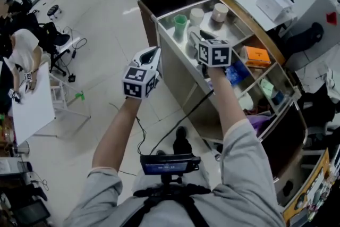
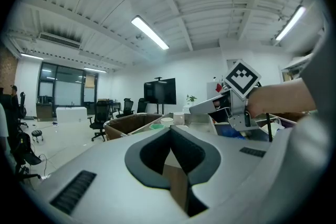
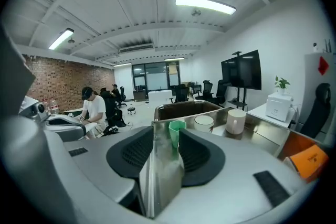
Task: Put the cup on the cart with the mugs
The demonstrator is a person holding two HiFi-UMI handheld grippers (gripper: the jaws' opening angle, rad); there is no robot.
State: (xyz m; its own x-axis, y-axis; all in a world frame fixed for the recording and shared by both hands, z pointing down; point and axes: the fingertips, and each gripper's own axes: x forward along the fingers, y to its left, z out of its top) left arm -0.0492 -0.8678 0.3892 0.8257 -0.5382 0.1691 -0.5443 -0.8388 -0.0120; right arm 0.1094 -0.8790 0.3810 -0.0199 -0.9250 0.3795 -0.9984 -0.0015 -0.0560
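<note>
Head view, from left to right: my left tongs [image 1: 153, 56] hang in the air just outside the cart [image 1: 178, 77], over the open floor. Their jaws are drawn together with nothing between them. I judge they are parked there simply to stay out of the way, since this job needs only one hand.

Next comes the cart's steel top tray, walled on all sides. My right tongs [image 1: 201, 39] reach over its near part, pointing along the tray toward its far end. In the right gripper view the jaws stand narrow, and a pale, see-through cup [image 3: 169, 165] fills the gap between the pads. It looks pinched there and upright, though the cup is faint and I cannot tell whether its base already rests on the tray. One bright edge of the cart's steel wall runs up beside it.

Beyond the held cup, at the far end of the tray, a green cup [image 1: 180, 24] stands by itself. To its right are the white mugs [image 1: 219, 12], close together. I judge the cup is kept level and aimed at that group so it can be set down among them.
</note>
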